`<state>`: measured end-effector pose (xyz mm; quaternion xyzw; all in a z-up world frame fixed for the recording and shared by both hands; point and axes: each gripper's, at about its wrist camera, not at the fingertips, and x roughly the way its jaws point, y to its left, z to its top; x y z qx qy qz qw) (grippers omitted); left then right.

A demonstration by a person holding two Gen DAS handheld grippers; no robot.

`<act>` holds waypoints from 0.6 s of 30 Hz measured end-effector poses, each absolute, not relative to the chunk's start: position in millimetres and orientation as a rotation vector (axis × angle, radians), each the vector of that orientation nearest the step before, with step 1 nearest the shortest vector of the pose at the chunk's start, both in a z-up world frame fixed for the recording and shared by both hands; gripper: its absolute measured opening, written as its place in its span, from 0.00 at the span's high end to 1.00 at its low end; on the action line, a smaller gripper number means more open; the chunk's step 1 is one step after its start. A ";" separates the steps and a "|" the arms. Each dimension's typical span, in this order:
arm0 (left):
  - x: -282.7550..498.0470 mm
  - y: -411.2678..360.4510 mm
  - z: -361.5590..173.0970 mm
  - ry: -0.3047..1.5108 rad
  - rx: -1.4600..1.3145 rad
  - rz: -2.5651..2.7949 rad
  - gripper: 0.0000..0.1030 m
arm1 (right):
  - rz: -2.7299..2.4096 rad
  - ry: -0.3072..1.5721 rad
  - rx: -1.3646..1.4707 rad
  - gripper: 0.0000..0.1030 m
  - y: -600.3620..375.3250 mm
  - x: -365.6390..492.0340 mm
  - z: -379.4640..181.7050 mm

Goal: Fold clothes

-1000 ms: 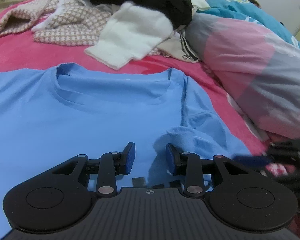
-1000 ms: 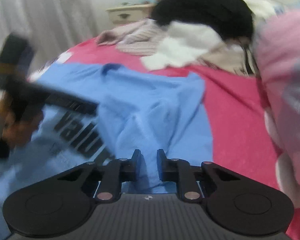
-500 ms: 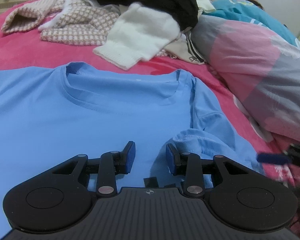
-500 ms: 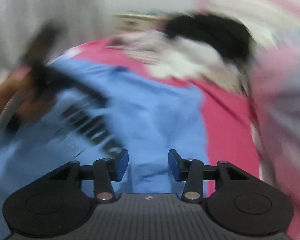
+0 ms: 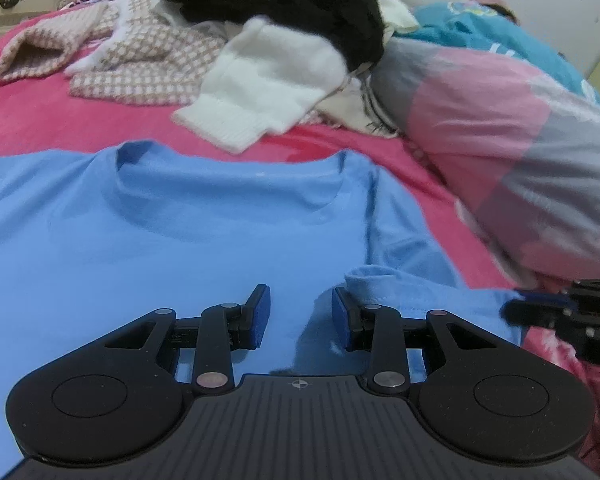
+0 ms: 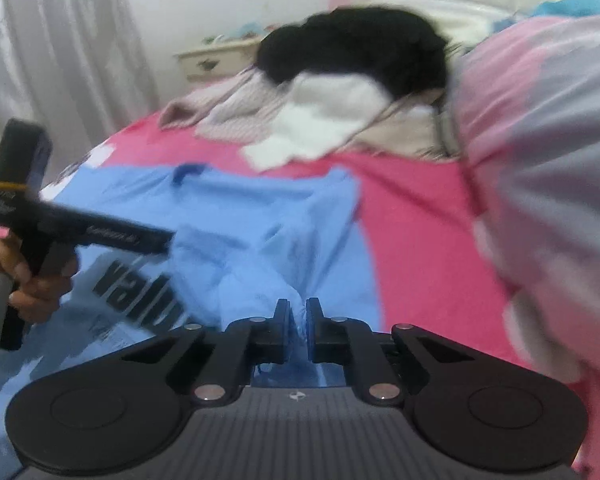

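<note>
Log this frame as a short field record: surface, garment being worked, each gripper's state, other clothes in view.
surface: bed with a pink sheet
garment: blue T-shirt, spread flat, collar away from the camera
left gripper: jaws apart over the shirt, nothing between them
right gripper: jaws closing on a bunched fold of the shirt's edge
other clothes: black garment, white knit and checked garment piled beyond the shirt
right side: pink and grey quilt

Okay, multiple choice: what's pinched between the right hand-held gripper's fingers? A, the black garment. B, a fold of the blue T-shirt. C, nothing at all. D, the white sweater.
B: the right hand-held gripper is closing, with bunched blue T-shirt cloth between its pads.
</note>
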<state>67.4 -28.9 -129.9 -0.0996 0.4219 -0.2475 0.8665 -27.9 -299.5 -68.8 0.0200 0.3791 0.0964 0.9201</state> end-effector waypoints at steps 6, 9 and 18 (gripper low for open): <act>66.2 -34.7 -122.6 0.855 -0.236 -0.568 0.68 | 0.117 0.657 0.084 0.93 -325.3 -47.8 -42.9; 64.8 -31.1 -121.7 0.865 -0.251 -0.581 0.68 | 0.221 0.607 0.078 0.93 -316.9 -63.0 -33.8; 57.7 -2.3 -115.4 0.887 -0.298 -0.569 0.67 | 0.740 0.690 -0.446 0.92 -220.3 -123.1 -66.5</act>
